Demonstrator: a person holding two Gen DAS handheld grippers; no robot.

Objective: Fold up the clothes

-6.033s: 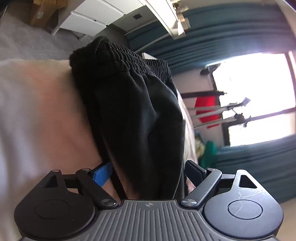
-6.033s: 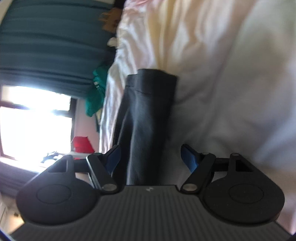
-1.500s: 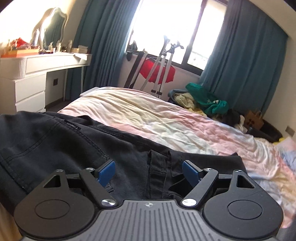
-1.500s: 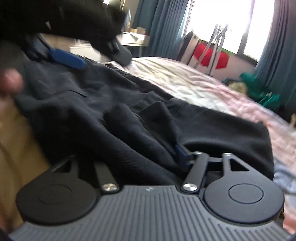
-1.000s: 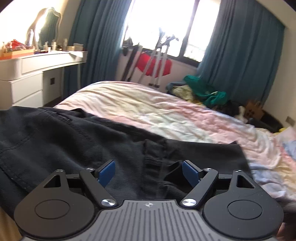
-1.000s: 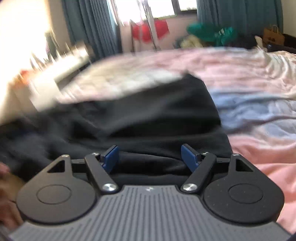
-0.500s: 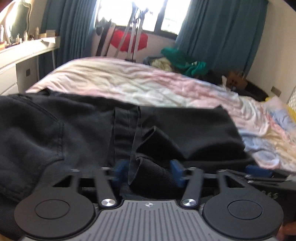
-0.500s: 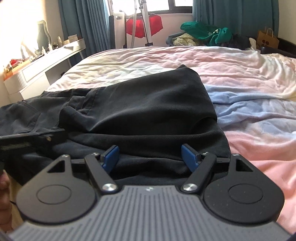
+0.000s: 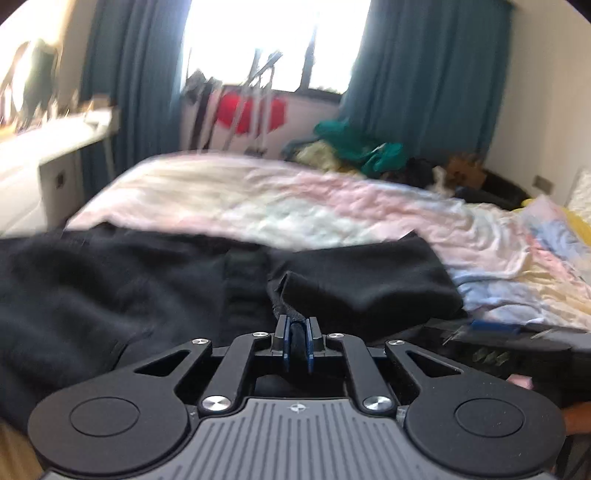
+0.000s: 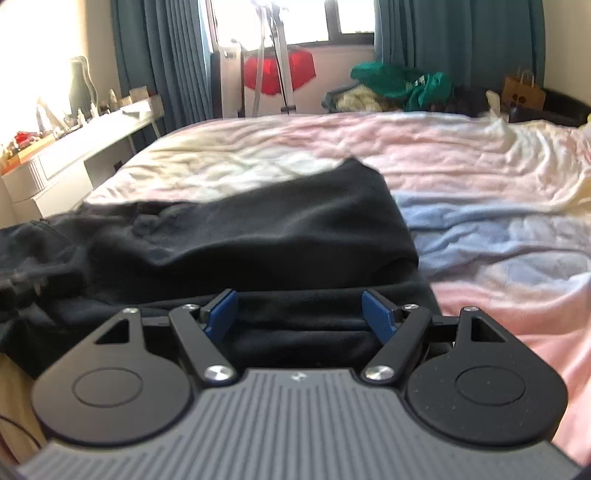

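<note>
There is one big bed with a crumpled pink, cream and blue sheet (image 10: 461, 155). On the near side of it lies one pair of black cloth trousers (image 10: 280, 229), spread flat across the sheet and partly bunched up on the left. One folded leg reaches out toward the middle of the bed.

There are two black grippers with blue pads, one in each of the person's hands.

The left gripper (image 9: 297, 341) points down a little toward the bed. Its two blue pads are squeezed together, and a small fold of the black trousers is pinched tight between them. The fold sticks up just past the pads.

The right gripper (image 10: 301, 314) also points down a little, at the near edge of the trousers. Its two blue pads stand wide apart. The black cloth lies under and between them, but the pads do not press on it. In the left view the right gripper shows as a dark shape low on the right, just beside the trousers.

Far behind the bed there is one bright window (image 10: 280, 18) with dark teal curtains (image 10: 458, 40) on both sides. Below it hangs one red cloth on a metal rack (image 10: 277, 74). One heap of green and yellow clothes (image 10: 399, 88) sits beside it. One brown paper bag (image 10: 522, 92) stands at the far right. One long white desk with drawers (image 10: 74, 151) runs along the left wall, with small things on top that are too blurry to count.
</note>
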